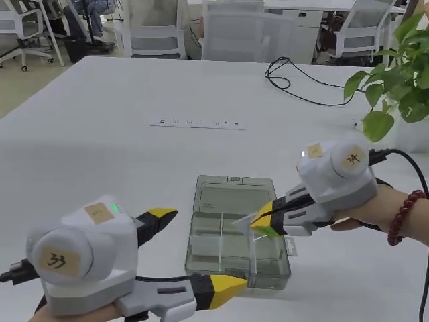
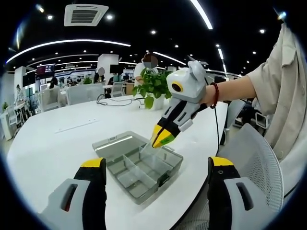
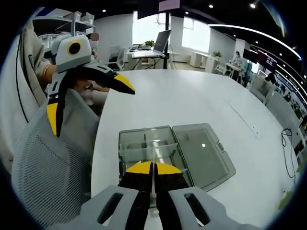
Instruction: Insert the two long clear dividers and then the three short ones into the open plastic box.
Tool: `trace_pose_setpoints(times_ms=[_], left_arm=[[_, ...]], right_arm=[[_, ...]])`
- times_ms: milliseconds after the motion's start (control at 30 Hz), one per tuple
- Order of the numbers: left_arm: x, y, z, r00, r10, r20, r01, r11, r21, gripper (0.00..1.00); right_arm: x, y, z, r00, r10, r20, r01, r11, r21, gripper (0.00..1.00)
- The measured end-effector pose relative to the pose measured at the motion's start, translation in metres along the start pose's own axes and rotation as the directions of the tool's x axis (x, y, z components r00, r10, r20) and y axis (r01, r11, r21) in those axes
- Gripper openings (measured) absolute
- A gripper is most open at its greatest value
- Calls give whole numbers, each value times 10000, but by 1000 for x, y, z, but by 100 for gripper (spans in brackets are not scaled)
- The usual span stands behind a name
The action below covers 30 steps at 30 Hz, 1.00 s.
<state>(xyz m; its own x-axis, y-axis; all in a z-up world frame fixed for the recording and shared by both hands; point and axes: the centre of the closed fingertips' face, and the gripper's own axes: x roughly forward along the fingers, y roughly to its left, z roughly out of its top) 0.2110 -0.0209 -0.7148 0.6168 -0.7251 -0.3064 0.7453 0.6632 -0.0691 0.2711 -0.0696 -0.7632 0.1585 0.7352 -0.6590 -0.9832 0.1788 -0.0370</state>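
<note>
an open plastic box (image 1: pixel 271 275) sits on a white table (image 1: pixel 100 134), lid laid back. the right gripper (image 1: pixel 258 225), jaws pinching a clear divider (image 1: pixel 242 221), holds it over the box's right side, likely to slot it in. the left gripper (image 1: pixel 211 246) hangs nearby, jaws spread, holding nothing.

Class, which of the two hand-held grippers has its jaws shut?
The right hand-held gripper, above the plastic box, pinching a clear divider; the left hand-held gripper is spread wide.
</note>
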Motion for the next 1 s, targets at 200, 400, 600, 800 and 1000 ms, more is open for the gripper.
trace_pose_setpoints(times_ms=[200, 400, 600, 800, 1000], left_arm=[[0, -2, -1, 10000, 16, -1, -16, 10000, -20, 89], [-1, -7, -3, 9999, -49, -95, 50, 9999, 88, 89], [-4, -9, -5, 9999, -39, -161, 43, 9997, 232, 90], [-5, -10, -10, 9995, -2, -316, 9, 9997, 232, 89], [-5, -10, -8, 9996, 18, -274, -12, 9997, 229, 89]], right_arm=[[0, 1, 0, 9998, -21, -215, 19, 10000, -73, 2], [1, 1, 1, 9991, -6, -432, -6, 9996, -271, 2], [3, 4, 2, 9984, -32, -562, 5, 9988, -491, 2], [7, 4, 4, 9976, -41, -687, -10, 9972, -741, 2], [13, 6, 6, 9948, 49, -1018, -164, 9935, -1125, 2]])
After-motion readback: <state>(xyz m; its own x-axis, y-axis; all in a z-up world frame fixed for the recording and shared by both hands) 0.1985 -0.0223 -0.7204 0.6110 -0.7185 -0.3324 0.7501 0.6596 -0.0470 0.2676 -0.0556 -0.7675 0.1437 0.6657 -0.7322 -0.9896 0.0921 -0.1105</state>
